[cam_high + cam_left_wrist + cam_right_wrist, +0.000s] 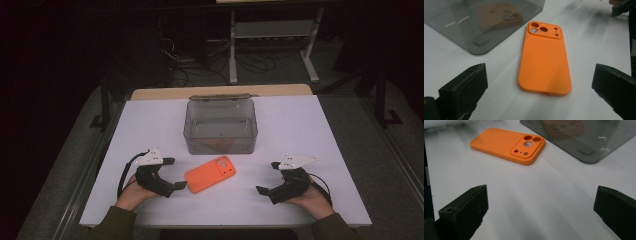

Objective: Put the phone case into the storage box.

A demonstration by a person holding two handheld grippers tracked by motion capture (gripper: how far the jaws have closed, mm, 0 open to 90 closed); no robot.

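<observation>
Left hand-held gripper (175,174): jaws spread wide, holding nothing — just left of the case.
Right hand-held gripper (265,177): jaws wide apart, holding nothing, right of the case and clear of it.
Phone case (210,174): orange, back up, flat on the desk (300,130) between both grippers.
Writing: none readable — no logo on the case.
Box (221,128): smoky clear plastic, open, just behind the case.

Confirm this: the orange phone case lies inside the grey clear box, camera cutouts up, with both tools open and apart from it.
Wrong in one respect: the orange phone case lies on the white table in front of the grey clear box, not inside it, as the high view shows. Camera cutouts up, and the left tool and right tool open and apart from it.
</observation>
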